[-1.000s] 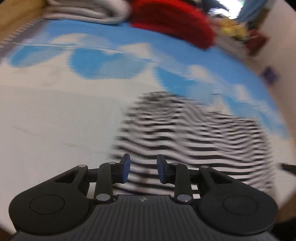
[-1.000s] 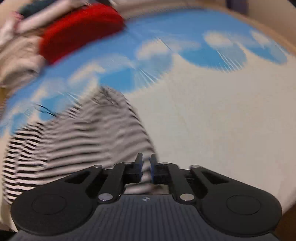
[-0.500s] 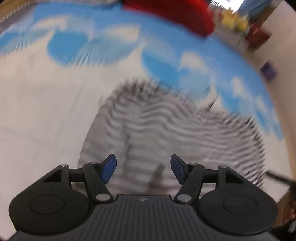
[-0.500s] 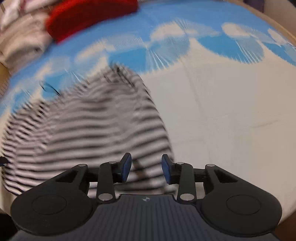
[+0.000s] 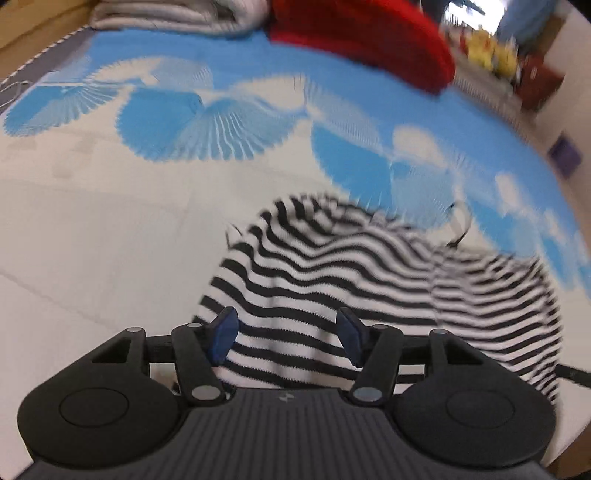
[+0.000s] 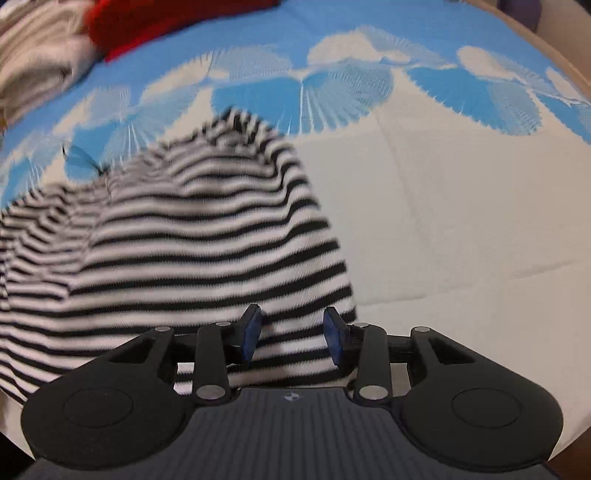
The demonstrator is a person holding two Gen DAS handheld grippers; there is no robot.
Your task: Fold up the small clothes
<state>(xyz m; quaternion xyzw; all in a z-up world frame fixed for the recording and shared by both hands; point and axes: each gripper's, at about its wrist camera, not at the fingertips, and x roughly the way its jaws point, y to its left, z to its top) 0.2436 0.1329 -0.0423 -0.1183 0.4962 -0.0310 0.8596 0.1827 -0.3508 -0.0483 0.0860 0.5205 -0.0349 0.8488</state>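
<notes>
Both gripper pairs, left gripper and right gripper, gape wide over the striped top; pinching one layer could unravel its fold.

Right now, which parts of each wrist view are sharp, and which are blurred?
Left wrist: left claw sharp; striped garment smears rightward; red cloth soft. Right wrist: right claw sharp; garment's left side blurred; bedspread bowed by fisheye.

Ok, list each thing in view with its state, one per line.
left gripper: open, empty, over the garment's near edge
right gripper: open, empty, over the garment's near edge
striped garment: released, lying rumpled on the bedspread
bedspread: spread flat
red cloth: heaped at the far side
</notes>
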